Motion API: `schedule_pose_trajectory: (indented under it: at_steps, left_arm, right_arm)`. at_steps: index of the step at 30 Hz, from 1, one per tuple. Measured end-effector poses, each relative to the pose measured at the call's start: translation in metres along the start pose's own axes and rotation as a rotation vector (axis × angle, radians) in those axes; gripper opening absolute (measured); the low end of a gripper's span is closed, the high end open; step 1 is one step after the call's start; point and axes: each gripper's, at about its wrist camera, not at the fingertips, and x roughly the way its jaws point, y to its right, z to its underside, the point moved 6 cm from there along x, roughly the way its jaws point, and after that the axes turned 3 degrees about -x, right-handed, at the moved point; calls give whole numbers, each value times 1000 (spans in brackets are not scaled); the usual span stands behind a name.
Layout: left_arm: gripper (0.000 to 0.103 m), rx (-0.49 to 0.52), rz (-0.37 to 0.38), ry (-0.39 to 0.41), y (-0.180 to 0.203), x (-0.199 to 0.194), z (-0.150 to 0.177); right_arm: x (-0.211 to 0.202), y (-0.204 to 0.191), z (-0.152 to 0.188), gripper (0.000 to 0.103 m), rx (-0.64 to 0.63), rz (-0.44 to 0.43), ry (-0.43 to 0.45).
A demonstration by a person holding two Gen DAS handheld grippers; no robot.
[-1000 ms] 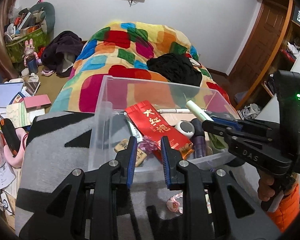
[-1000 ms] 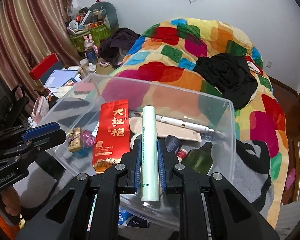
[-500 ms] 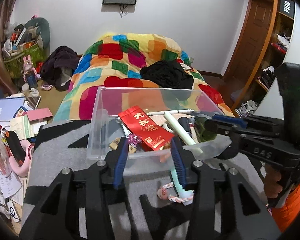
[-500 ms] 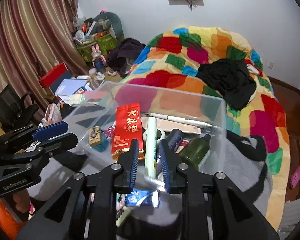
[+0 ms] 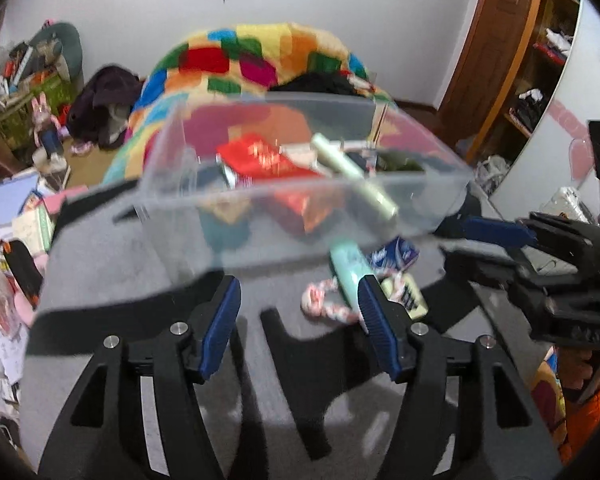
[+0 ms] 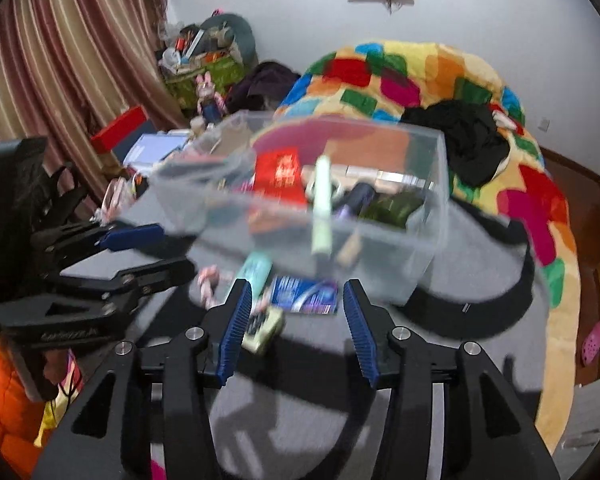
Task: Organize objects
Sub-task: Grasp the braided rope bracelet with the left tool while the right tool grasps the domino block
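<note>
A clear plastic bin stands on the grey blanket and holds a red packet, a pale green tube, a dark green bottle and other items. In front of the bin lie a teal tube, a blue tissue pack, a pink-white rope and a small pale box. My left gripper is open and empty, short of the bin. My right gripper is open and empty, above the loose items.
A bed with a colourful patchwork quilt and black clothes lies behind the bin. Books, papers and toys clutter the floor at the left. A wooden door and shelves stand at the right.
My right gripper let the pale green tube go into the bin and opened wide. Both grippers drew back from the bin, and my left gripper opened too.
</note>
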Motion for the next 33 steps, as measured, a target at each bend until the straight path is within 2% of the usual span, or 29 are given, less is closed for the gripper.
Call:
schedule_pose_trajectory:
  at_steps: [4, 7, 9, 11, 12, 15, 19, 33]
  left_arm:
    - [59, -32, 27, -50, 0, 16, 5]
    - [44, -28, 26, -73, 4, 23, 8]
    - [30, -27, 24, -95, 4, 29, 12]
    - [23, -16, 11, -85, 5, 29, 13]
    - [14, -11, 12, -84, 5, 29, 13]
    - [12, 10, -7, -70, 6, 27, 17]
    - [12, 11, -3, -38, 6, 19, 18]
    - [12, -12, 34, 160, 10, -55, -11]
  right_arm:
    - [8, -9, 16, 49, -14, -21, -33]
    - [16, -16, 23, 49, -16, -38, -51]
    - [22, -21, 26, 49, -9, -48, -64]
    - [29, -24, 28, 49, 0, -51, -79]
    - [32, -26, 28, 49, 3, -47, -82]
    - [40, -26, 28, 49, 17, -22, -94]
    - [38, -24, 30, 26, 13, -4, -80]
    - [13, -25, 23, 22, 44, -22, 8]
